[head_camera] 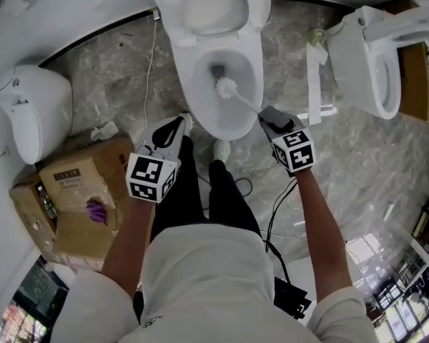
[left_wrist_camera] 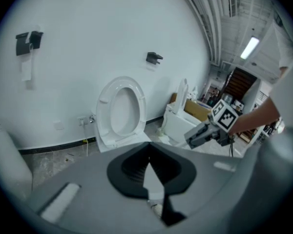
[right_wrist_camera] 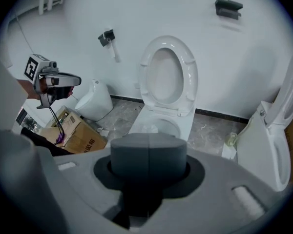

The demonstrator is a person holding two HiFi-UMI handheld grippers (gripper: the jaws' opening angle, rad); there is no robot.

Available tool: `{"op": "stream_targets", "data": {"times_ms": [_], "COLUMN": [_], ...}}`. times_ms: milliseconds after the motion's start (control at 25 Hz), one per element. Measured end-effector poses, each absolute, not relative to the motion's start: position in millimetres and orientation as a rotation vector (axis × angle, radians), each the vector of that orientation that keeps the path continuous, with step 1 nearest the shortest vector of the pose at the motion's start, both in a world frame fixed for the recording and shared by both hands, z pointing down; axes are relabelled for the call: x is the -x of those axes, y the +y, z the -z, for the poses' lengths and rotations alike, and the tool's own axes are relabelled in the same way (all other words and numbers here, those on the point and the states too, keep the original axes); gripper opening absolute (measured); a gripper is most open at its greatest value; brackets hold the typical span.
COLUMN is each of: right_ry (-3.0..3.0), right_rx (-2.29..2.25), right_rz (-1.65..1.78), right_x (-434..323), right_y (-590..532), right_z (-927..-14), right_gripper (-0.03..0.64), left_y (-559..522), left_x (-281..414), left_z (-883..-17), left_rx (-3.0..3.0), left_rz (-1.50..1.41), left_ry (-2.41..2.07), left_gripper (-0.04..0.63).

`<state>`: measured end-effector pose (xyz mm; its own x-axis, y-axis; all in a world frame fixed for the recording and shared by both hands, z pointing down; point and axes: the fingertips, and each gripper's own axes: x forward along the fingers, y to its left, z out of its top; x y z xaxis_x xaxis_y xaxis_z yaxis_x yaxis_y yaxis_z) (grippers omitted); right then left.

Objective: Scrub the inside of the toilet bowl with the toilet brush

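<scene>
White porcelain toilet bowl (head_camera: 256, 84), seat (head_camera: 213, 6) raised, with the toilet brush (head_camera: 227, 87) set inside it. The pale bristle head lies low in the basin, just beside the dark drain opening (head_camera: 217, 70), and the thin handle slants up and out to the right gripper (head_camera: 270, 117). That gripper's jaws are clenched on the handle end. In the right gripper view the pads (right_wrist_camera: 132, 162) meet along a central seam and hide the handle beneath them. The left gripper (head_camera: 180, 124) hangs near the bowl's front-left edge, apart from it, jaws closed tip to tip on nothing.

Suggested method for the scrubbing step:
- Keep the clamp firm so the slim handle cannot roll.
- Sweep the head in circles up the basin walls and under the rim, not only round the drain.
- Hold the head below the rim to limit splashing.
- Keep the idle left gripper clear of the handle's path.

Writing: the cardboard box (head_camera: 86, 184) on the floor to the left carries a pale label and dark printed characters, too small to read. The cubes (head_camera: 151, 177) show square black-and-white markers, no words.
</scene>
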<state>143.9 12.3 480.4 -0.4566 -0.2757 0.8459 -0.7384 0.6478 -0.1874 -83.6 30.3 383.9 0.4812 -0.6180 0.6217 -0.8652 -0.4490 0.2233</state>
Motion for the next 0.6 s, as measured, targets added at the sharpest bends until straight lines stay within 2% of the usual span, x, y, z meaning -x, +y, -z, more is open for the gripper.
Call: {"op": "stream_targets", "data": {"times_ms": [600], "right_ry": [-2.192], "right_rx": [-0.810], "right_rz": [-0.635], "right_x": [-173.7], "right_y": [95.5], "right_z": [-351.9], "right_gripper": [0.144], "left_y": [102.3], "left_x": [49.2], "left_z": [-281.8], "left_rx": [-2.297], "left_rz": [-0.599], "left_ry": [-1.313], "left_gripper": [-0.006]}}
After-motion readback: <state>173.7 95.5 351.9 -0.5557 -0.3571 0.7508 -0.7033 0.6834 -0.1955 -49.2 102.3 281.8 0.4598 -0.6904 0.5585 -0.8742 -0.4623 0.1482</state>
